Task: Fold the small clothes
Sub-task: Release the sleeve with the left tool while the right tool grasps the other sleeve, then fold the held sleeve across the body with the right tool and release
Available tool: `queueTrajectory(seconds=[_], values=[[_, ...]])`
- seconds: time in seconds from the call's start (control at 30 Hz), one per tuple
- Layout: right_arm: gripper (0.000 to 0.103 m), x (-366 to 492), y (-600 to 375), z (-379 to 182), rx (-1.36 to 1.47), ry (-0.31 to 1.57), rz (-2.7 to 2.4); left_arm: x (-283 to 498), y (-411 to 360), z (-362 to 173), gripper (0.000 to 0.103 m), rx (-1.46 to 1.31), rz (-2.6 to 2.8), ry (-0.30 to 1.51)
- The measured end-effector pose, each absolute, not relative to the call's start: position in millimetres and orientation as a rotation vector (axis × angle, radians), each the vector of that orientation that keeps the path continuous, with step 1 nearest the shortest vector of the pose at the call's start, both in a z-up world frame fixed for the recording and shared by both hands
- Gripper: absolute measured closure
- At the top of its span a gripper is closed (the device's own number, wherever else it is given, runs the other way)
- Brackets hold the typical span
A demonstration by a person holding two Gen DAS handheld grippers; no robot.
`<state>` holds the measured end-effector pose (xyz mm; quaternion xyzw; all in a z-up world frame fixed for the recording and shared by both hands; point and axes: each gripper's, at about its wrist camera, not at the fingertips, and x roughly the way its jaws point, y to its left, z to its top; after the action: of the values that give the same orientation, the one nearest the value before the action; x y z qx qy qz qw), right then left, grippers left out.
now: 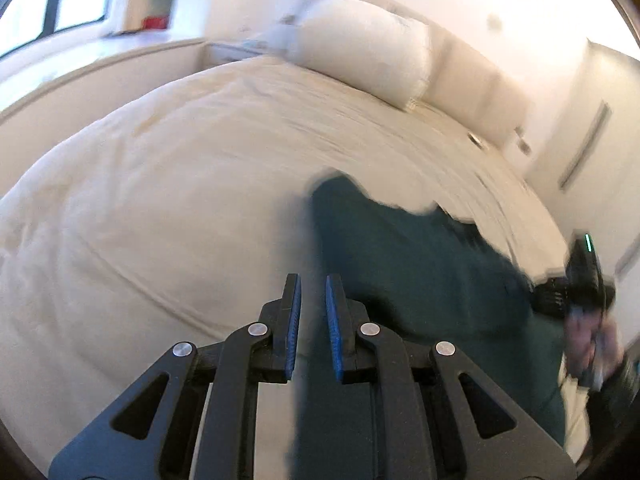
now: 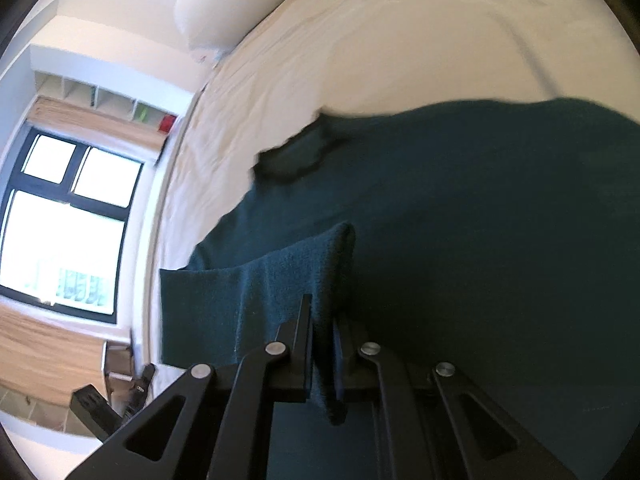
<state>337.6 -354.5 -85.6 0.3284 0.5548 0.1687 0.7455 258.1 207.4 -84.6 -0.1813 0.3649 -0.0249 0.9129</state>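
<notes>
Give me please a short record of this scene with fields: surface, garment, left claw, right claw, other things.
surface: bed with a cream cover
garment: dark green garment, spread on the bed
left claw: nearly shut, nothing between its blue pads, above the bed at the garment's edge
right claw: shut on a fold of the garment
other things: white pillow at the head of the bed; window in the right wrist view

No readable text, label or number shows anywhere.
</notes>
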Motion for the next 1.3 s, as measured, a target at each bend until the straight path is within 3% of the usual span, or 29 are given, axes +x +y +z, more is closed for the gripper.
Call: queueTrajectory(seconds=[0.17, 0.33, 0.67, 1.3], values=[[0.095, 330.1, -378.2, -88.9, 0.720, 1.209, 0.310, 294.5, 221.9, -72.8, 0.091, -0.371, -0.048, 0.743], [0.095, 327.9, -404.1, -95.5, 0.689, 1.212, 0.251, 319.8, 185.3, -64.2, 0.091, -0.287, -0.114, 0.762], [0.095, 316.8, -433.2, -94.9, 0.672, 1.200, 0.216, 387.1, 122.6, -136.2, 0.091, -0.136, -0.142, 0.963], [0.095, 320.0, -439.6, -92.4, 0.602, 1.151, 0.187, 355.0, 111.9, -147.5, 0.091, -0.015, -0.099, 0.883]])
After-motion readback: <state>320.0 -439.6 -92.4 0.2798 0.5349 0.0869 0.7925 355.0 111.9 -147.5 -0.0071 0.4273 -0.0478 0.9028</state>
